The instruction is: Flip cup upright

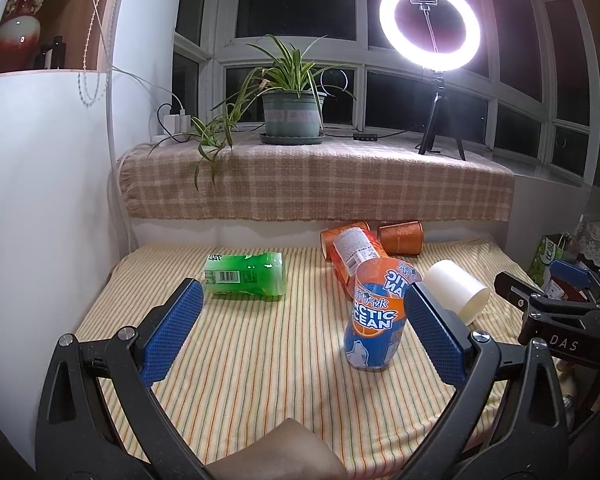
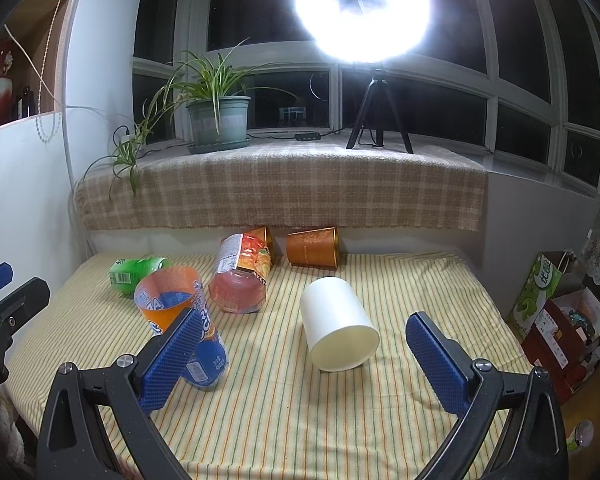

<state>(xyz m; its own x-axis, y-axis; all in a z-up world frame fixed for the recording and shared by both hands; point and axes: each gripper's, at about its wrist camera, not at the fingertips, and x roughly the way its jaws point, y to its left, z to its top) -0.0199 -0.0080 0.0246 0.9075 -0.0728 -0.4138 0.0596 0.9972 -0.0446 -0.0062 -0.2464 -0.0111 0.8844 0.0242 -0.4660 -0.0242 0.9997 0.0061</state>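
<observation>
A white paper cup [image 2: 338, 324] lies on its side on the striped cloth, mouth toward me; it also shows in the left wrist view [image 1: 458, 288]. My right gripper [image 2: 304, 360] is open and empty, and the cup lies between and just beyond its fingers. An orange-and-blue cut bottle cup marked ARCTIC OCEAN [image 1: 376, 314] stands tilted, open end up; it also shows in the right wrist view [image 2: 180, 316]. My left gripper [image 1: 300, 332] is open and empty, its right pad [image 1: 432, 332] close beside that cup.
A green cut bottle [image 1: 246, 278] lies at the left. An orange cut bottle [image 1: 354, 250] and a brown paper cup [image 1: 400, 237] lie at the back by the checked ledge [image 1: 320, 188]. A plant pot and ring light stand on the ledge. Boxes [image 2: 560, 320] sit right of the table.
</observation>
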